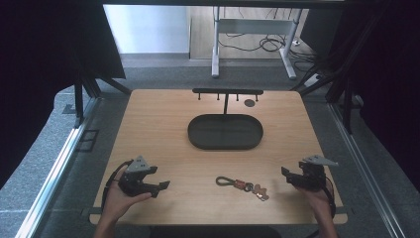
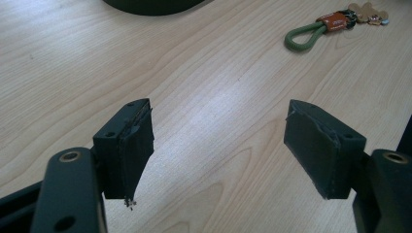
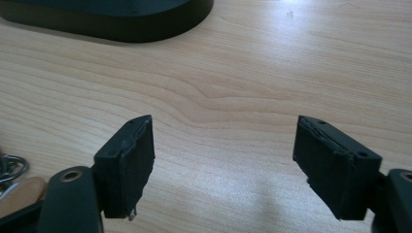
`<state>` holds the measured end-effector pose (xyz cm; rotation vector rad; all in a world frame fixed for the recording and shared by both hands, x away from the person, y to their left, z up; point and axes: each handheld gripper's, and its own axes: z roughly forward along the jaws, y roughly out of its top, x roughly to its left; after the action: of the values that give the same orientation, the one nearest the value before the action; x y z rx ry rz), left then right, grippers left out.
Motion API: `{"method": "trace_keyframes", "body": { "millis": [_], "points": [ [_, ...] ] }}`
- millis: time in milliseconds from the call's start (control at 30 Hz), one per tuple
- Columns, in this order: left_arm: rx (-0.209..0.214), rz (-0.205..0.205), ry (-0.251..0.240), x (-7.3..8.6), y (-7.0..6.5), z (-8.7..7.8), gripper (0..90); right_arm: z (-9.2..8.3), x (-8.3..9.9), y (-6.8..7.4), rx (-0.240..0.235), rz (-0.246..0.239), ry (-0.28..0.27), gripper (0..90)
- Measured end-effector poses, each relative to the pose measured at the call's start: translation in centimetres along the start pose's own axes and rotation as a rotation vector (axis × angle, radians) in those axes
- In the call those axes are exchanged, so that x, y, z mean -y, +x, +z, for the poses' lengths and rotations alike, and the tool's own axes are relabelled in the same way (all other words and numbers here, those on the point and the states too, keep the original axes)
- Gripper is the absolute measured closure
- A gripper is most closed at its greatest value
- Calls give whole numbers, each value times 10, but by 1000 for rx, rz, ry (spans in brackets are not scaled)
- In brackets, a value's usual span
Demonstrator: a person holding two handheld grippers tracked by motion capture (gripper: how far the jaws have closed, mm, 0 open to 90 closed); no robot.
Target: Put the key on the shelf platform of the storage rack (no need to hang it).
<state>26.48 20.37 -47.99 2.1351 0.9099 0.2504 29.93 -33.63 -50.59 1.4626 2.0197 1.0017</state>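
Note:
A keychain [image 1: 242, 186] with a green cord loop, an orange tag and keys lies flat near the front of the wooden table [image 1: 163, 129]. My left gripper [image 1: 161, 177] is held to its left, jaws pointing right, open and empty. In the left gripper view the left gripper [image 2: 218, 121] faces bare wood, with the keychain [image 2: 335, 22] far off at the upper right. To the right of the keychain my right gripper [image 1: 286, 177] points left, open with nothing between its jaws [image 3: 223, 136]. The key ring [image 3: 9, 167] peeks in at the left edge of the right gripper view.
A black oval tray [image 1: 198, 141] sits in the middle of the table. Behind it stands a black rack with small hooks [image 1: 227, 91], and a dark disc [image 1: 249, 102] lies beside it. The tray's rim [image 3: 111, 26] crosses the top of the right gripper view.

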Motion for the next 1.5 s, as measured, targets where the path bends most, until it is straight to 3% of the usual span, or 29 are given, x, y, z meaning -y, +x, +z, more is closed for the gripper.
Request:
{"method": "trace_keyframes", "body": {
  "millis": [433, 700, 1033, 1133, 1267, 1433, 1500],
  "points": [
    [5, 7, 11, 0, 0, 2, 267, -6, -3, -3, -38, 7, 1, 306],
    [7, 8, -15, 2, -1, -7, 267, -20, -21, 2, -63, -49, -8, 317],
    [12, 8, 17, 1, -1, 3, 267, -19, -33, 8, -126, -83, 33, 324],
    [13, 14, 23, 1, -2, 4, 267, -22, -40, 12, -126, -107, 54, 330],
    [13, 14, 15, 1, -2, 2, 267, -24, -46, 16, -167, -130, 66, 335],
    [17, 14, 16, 0, -3, 3, 267, -24, -60, 33, -215, -233, 122, 339],
    [20, 17, 24, 0, -3, 5, 267, -22, -65, 38, -238, -253, 136, 339]
  ]
}}
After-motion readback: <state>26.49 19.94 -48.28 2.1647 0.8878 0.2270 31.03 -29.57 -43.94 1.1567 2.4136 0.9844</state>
